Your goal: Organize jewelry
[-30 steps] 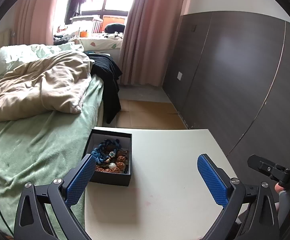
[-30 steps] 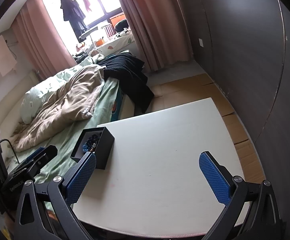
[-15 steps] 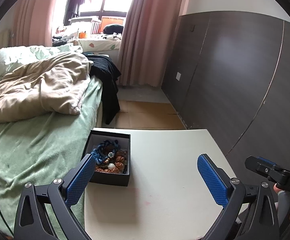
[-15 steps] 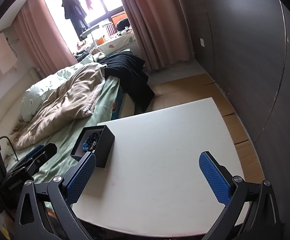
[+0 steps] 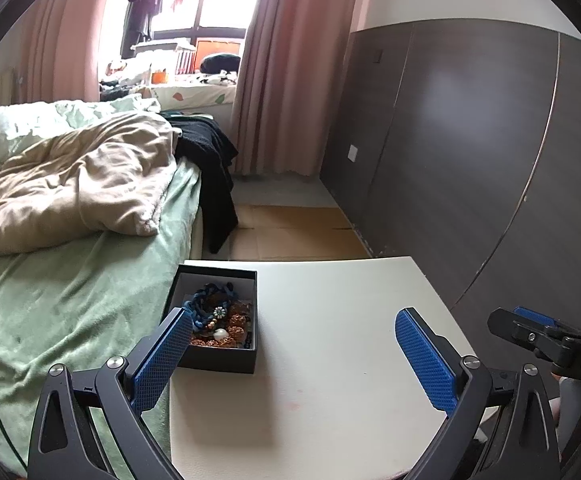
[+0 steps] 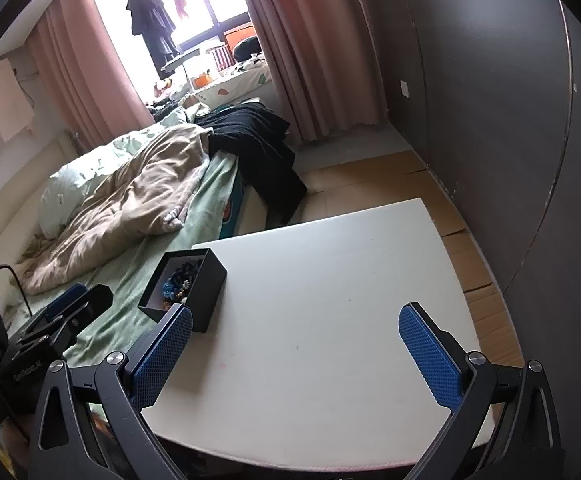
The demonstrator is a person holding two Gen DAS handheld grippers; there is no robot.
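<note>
Black card makes up the little jewelry box (image 5: 215,356), and it sits with no lid at the left edge of my white table (image 5: 330,360), right beside the bed (image 5: 70,300). All the jewelry is piled inside it: a blue braided cord (image 5: 200,306) on top, brown beads (image 5: 236,322) under it, and a small white bead (image 5: 221,334) near the front. I see no jewelry out on the table.

My left gripper (image 5: 294,356) is spread wide and holds nothing. Its left finger (image 5: 162,360) sits in front of the box's near corner. My right gripper (image 6: 295,356) is spread wide too, and it is bare as well. It hangs over the open middle of the table, with the box off to its left.

Over the last second almost nothing has changed. The box slid a tiny bit in my left view, so I only drifted a little. Both grippers stayed wide and nothing got picked up.

That tells me little about how far along I am. Jewelry heaped in the box could be waiting to be sorted, or it could be put away already.
</note>
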